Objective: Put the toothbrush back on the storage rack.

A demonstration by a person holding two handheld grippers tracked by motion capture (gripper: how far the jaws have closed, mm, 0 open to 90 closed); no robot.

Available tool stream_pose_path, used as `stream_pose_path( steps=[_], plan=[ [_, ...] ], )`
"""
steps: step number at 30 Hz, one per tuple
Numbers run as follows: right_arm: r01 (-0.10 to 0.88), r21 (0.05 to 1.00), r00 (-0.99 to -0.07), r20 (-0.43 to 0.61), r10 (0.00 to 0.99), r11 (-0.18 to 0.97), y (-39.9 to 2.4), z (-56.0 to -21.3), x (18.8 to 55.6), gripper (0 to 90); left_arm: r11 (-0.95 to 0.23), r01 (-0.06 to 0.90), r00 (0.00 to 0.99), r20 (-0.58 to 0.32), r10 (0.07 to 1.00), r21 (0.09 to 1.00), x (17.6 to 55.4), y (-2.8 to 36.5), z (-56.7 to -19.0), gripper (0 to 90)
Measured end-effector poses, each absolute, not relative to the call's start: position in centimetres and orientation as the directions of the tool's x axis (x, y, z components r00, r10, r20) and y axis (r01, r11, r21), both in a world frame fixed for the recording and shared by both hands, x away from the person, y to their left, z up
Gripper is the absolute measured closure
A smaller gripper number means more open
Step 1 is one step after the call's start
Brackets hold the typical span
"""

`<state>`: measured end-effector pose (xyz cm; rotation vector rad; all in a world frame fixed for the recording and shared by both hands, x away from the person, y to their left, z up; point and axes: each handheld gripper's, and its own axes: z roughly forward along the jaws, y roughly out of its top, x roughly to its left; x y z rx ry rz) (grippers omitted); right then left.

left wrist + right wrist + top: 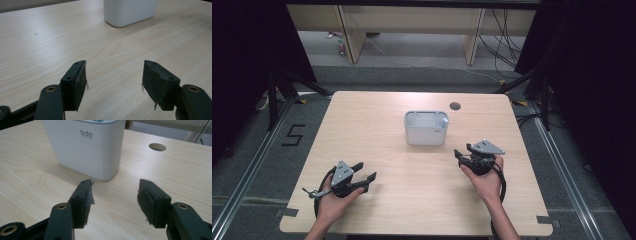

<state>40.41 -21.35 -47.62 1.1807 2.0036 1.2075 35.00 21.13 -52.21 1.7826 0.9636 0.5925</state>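
Reading "bdo" on white bin [87, 147]; left gripper [114, 83], right gripper [113, 202] jaws apart, empty

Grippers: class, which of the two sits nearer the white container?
The right gripper, held at the container's front right corner. The left gripper rests farther back toward the table's near left edge.
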Motion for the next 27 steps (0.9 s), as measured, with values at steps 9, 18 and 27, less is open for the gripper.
stream_pose_path(
  steps=[9, 18, 27],
  plan=[
    [0.448, 0.868, -0.468, 0.023, 0.884, 0.214, -22.5, -48.7, 39.1, 46.5, -0.201, 0.344, 0.564, -0.031, 0.825, 0.917, 35.0, 21.1, -52.2, 35.4],
    [0.465, 0.867, -0.448, 0.052, 0.892, 0.182, -23.3, -49.7, 37.7, 46.9, -0.198, 0.345, 0.564, -0.034, 0.825, 0.918, 35.0, 21.1, -52.2, 35.5],
    [0.456, 0.875, -0.451, 0.072, 0.889, 0.161, -23.7, -50.4, 36.8, 47.9, -0.201, 0.343, 0.563, -0.029, 0.826, 0.918, 35.0, 21.1, -52.2, 35.5]
  ],
)
